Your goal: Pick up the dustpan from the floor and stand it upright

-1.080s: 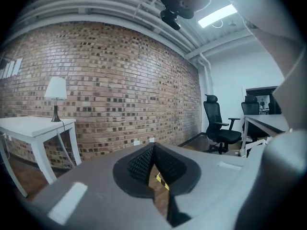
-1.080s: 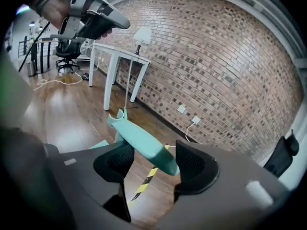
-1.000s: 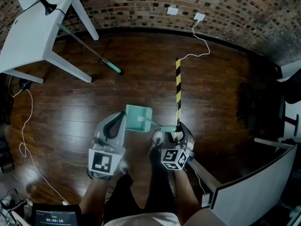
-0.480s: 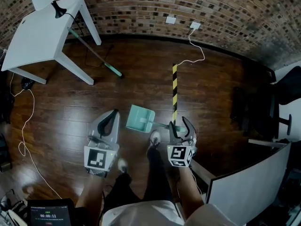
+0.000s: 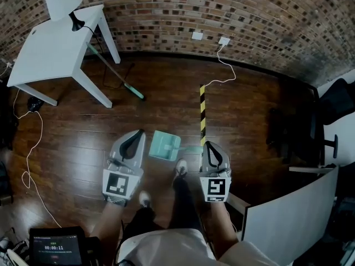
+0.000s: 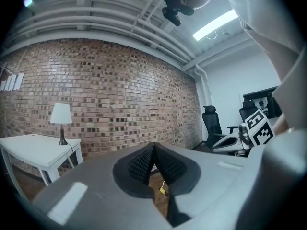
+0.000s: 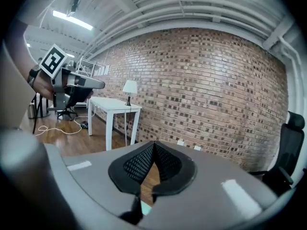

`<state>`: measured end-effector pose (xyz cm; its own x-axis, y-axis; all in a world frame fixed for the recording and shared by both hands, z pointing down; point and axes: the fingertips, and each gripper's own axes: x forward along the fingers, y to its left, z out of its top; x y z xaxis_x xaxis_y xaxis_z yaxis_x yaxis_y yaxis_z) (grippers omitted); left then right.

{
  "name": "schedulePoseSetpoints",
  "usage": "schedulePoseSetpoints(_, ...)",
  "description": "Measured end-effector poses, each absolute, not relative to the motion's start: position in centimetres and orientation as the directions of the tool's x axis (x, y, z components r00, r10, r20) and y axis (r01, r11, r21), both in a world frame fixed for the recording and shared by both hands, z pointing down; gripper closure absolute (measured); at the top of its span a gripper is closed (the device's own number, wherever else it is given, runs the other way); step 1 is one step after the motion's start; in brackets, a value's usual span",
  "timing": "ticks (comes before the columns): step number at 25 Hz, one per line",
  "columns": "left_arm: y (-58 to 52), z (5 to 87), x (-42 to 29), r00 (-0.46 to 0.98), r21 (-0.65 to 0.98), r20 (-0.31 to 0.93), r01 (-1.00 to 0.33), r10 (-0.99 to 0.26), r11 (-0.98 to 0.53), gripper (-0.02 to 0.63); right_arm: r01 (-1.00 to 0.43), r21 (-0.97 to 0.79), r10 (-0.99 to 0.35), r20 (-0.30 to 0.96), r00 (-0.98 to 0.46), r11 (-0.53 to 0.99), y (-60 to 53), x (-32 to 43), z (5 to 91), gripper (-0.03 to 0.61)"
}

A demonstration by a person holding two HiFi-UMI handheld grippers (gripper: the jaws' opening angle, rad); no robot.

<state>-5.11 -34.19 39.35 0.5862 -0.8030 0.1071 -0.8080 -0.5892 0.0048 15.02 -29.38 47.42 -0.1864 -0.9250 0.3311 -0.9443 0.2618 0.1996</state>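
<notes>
Two grippers are clenched with nothing between the pads: the left gripper (image 5: 136,134) and the right gripper (image 5: 209,145). The teal dustpan (image 5: 163,146) rests on the wooden floor (image 5: 77,132) between them, just beyond the person's shoes (image 5: 181,168), its handle pointing right. Whether it is upright or flat cannot be determined.

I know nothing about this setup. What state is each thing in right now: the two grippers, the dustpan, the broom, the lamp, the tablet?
Left gripper: shut, empty.
Right gripper: shut, empty.
Dustpan: down on the floor, not held.
Broom: propped at a slant beside the table, head on the floor.
Lamp: upright on the table; lit or not, cannot tell.
Tablet: screen on, showing a timer.
</notes>
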Motion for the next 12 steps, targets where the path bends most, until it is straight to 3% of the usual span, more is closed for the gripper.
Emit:
schedulePoseSetpoints(5,-31.1,36.1,-7.4,0.607,0.014,0.076,-0.794,-0.791,-0.608,0.612,-0.913,0.294,-0.924,0.338,-0.177,0.283,-27.0,12.5,43.2,0.566)
schedulePoseSetpoints(12,-23.1,31.0,-12.9,0.665,0.017,-0.009,-0.746,-0.746,-0.665,0.612,-0.939,0.245,-0.951,0.255,-0.177,0.24,-20.2,8.4,35.5,0.568)
